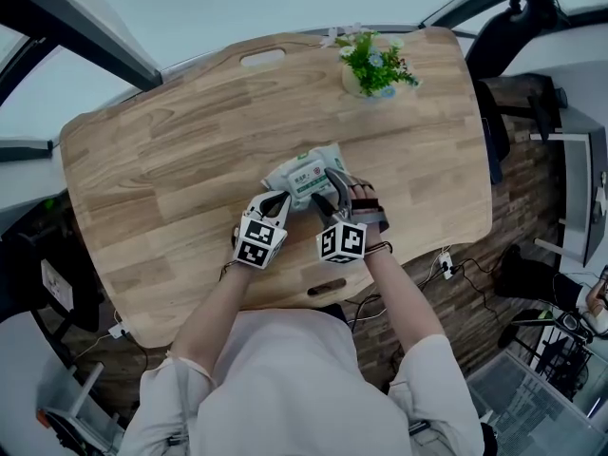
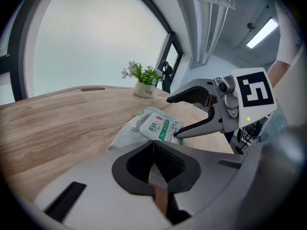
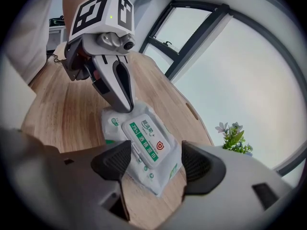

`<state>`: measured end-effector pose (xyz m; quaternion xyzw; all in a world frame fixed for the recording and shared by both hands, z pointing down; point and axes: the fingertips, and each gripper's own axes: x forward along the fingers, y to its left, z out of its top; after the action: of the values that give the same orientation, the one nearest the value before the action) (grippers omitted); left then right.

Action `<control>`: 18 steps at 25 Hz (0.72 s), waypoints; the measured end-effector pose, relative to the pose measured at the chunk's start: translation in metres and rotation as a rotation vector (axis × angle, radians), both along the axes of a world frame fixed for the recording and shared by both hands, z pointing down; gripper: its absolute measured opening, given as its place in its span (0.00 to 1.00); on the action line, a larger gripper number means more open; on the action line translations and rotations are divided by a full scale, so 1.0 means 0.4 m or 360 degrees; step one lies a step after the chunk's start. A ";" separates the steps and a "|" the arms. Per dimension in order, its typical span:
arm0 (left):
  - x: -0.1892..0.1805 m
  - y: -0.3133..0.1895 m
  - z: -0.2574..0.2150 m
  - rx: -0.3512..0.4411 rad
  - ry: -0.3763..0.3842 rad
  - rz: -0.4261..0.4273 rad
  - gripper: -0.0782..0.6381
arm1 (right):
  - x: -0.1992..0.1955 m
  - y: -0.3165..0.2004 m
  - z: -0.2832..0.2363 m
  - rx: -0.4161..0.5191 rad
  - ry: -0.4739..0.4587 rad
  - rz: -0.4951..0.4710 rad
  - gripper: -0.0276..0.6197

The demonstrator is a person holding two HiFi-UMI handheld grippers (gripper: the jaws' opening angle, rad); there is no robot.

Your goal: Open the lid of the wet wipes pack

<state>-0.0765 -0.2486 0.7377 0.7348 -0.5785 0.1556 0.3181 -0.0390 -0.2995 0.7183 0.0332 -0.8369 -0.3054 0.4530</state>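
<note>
Pack (image 1: 306, 174) lies mid-table, dead ahead at twelve o'clock. Left gripper (image 3: 127, 104) is pinched shut on its edge. Right gripper (image 2: 172, 118) gapes wide, one tip nudging the lid (image 3: 145, 139), which looks flat. Opening is all still to do.

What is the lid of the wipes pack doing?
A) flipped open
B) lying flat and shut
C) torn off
B: the lid lies flat and shut on the wipes pack, between the spread jaws of the right gripper.
</note>
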 end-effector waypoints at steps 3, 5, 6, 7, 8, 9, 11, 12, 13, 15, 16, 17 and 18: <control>0.002 0.002 0.010 -0.0017 0.0005 0.0003 0.14 | 0.001 0.001 0.000 -0.0002 0.0003 -0.0003 0.55; 0.003 0.001 0.013 -0.0016 0.0011 0.0004 0.14 | 0.001 0.001 -0.009 0.0005 0.0001 -0.0009 0.55; 0.002 0.000 0.012 -0.0014 0.0015 0.0003 0.14 | 0.001 0.000 -0.012 0.0008 -0.0002 -0.0012 0.55; 0.001 -0.001 0.011 -0.0012 0.0017 0.0002 0.14 | 0.001 0.000 -0.014 0.0010 -0.0003 -0.0016 0.55; 0.001 -0.002 0.010 -0.0007 0.0020 0.0000 0.14 | 0.000 -0.001 -0.014 0.0011 -0.0002 -0.0020 0.55; 0.000 -0.003 0.009 -0.0003 0.0024 -0.0001 0.14 | 0.000 -0.001 -0.012 0.0012 0.0002 -0.0026 0.55; 0.001 -0.004 0.010 0.0000 0.0026 -0.0002 0.14 | -0.003 -0.002 -0.008 0.0018 0.0014 -0.0040 0.56; 0.001 -0.005 0.008 0.0002 0.0028 -0.0003 0.14 | -0.004 -0.002 -0.005 0.0022 0.0021 -0.0048 0.56; 0.002 -0.005 0.007 0.0001 0.0032 -0.0002 0.14 | -0.005 -0.002 -0.003 0.0026 0.0028 -0.0057 0.56; 0.003 -0.005 0.005 0.0002 0.0037 0.0000 0.14 | -0.005 0.001 0.003 0.0028 0.0040 -0.0079 0.54; 0.003 -0.005 0.006 0.0005 0.0037 -0.0001 0.14 | -0.005 0.003 0.005 0.0028 0.0045 -0.0088 0.54; 0.003 -0.004 0.008 0.0003 0.0036 -0.0002 0.14 | -0.005 0.004 0.007 0.0027 0.0047 -0.0093 0.53; 0.003 -0.002 0.010 -0.0001 0.0035 -0.0002 0.14 | -0.004 0.004 0.007 0.0027 0.0049 -0.0095 0.52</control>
<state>-0.0752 -0.2495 0.7418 0.7360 -0.5754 0.1475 0.3247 -0.0407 -0.2979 0.7213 0.0074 -0.8279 -0.3262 0.4563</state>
